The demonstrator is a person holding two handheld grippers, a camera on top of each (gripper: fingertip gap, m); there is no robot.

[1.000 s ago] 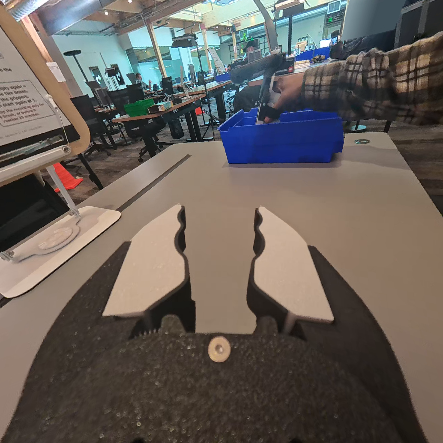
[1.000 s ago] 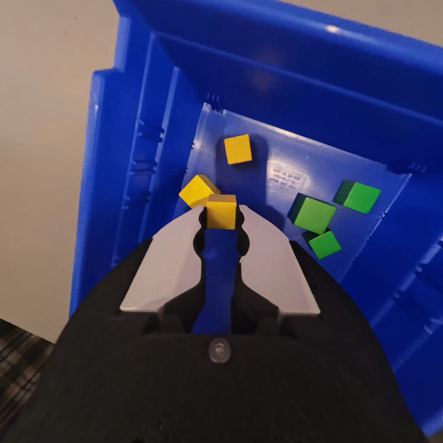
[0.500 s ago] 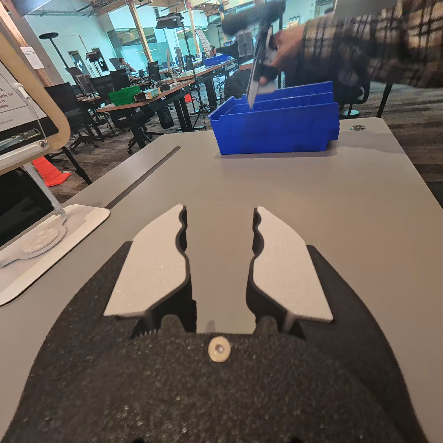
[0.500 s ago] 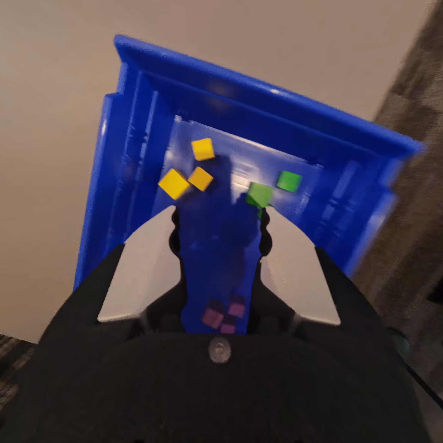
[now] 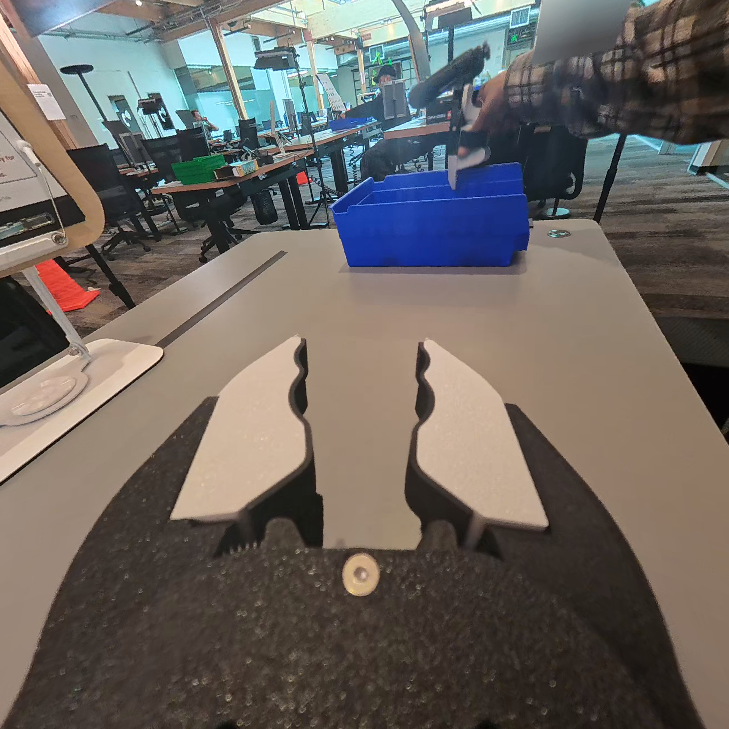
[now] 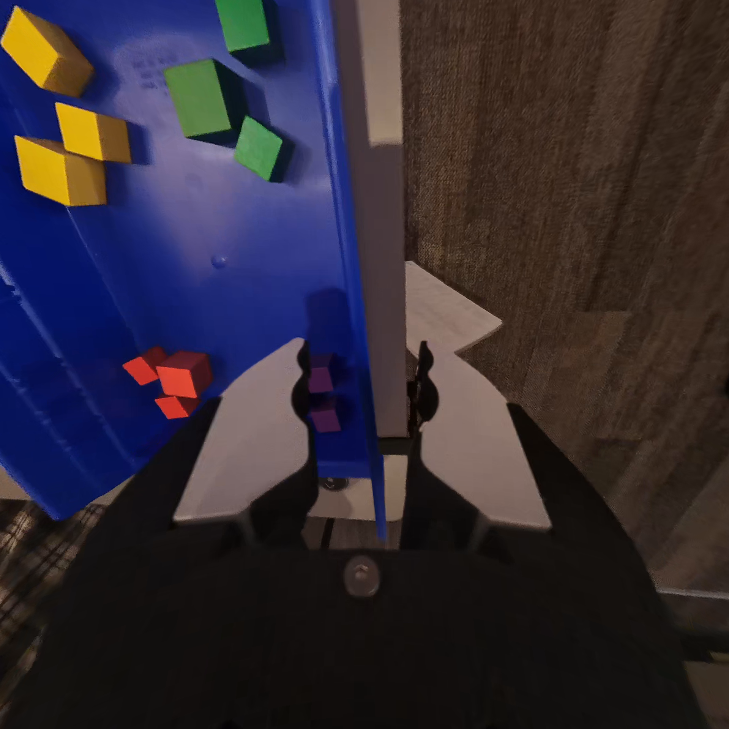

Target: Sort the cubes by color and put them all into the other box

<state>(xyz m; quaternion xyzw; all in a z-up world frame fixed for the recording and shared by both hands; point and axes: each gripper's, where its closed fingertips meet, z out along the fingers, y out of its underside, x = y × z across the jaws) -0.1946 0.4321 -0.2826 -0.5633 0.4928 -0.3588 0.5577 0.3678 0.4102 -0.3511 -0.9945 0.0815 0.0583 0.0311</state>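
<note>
A blue box (image 6: 197, 256) holds cubes in colour groups: three yellow (image 6: 63, 154) at upper left, three green (image 6: 201, 98) beside them, three red (image 6: 181, 372) lower down, and purple ones (image 6: 321, 380) by the right wall. My right gripper (image 6: 361, 347) is open and empty above the box, its jaws either side of the right wall. In the left wrist view the box (image 5: 430, 228) stands at the table's far end, with the right gripper (image 5: 457, 173) held above it by a hand. My left gripper (image 5: 361, 347) is open and empty, low over the table.
A second blue rim (image 5: 453, 177) shows just behind the front box. A white stand base (image 5: 79, 378) and a screen sit at the table's left. The table edge (image 6: 388, 276) runs just right of the box, with carpet (image 6: 552, 197) below. Desks and chairs fill the room behind.
My right gripper let go of the yellow cube beside the other yellow ones, opened, rose and moved right to the box's wall. My left gripper stayed open and hardly moved.
</note>
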